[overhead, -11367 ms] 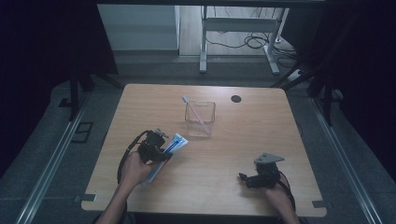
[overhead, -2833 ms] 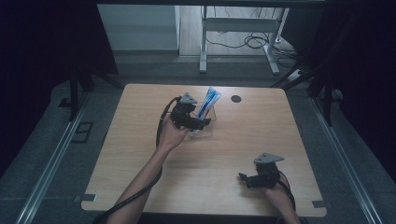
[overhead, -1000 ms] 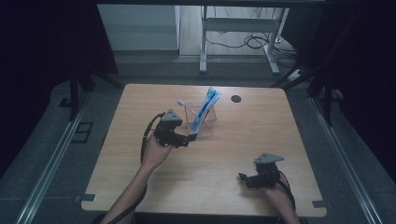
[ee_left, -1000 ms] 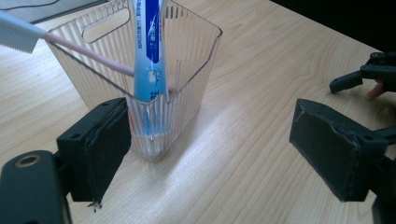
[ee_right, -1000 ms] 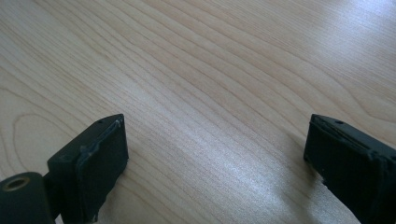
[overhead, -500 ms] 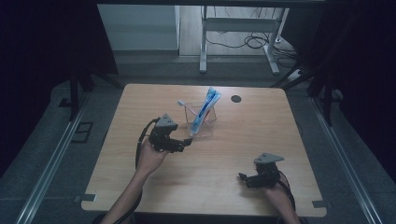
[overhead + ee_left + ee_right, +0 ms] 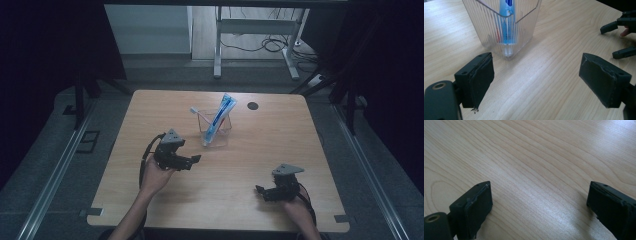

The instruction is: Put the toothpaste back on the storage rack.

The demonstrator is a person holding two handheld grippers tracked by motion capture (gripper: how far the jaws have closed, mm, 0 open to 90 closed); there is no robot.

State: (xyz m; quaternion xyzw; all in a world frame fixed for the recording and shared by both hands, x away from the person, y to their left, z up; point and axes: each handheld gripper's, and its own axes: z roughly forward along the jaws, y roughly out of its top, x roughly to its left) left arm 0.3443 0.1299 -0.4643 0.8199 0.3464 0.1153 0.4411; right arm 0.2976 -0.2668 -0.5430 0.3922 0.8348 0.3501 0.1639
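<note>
From up high, my left gripper [image 7: 194, 160] sits just short of the clear cup [image 7: 216, 131] mid-table [image 7: 150, 107], with a blue tube [image 7: 220, 115] and a toothbrush [image 7: 196, 112] leaning in it; my right gripper [image 7: 261, 192] is near the front edge. Left gripper view: jaws wide, nothing between them, cup [image 7: 501, 25] right ahead, tube [image 7: 505, 22] inside. Right gripper view: jaws wide over bare wood.
</note>
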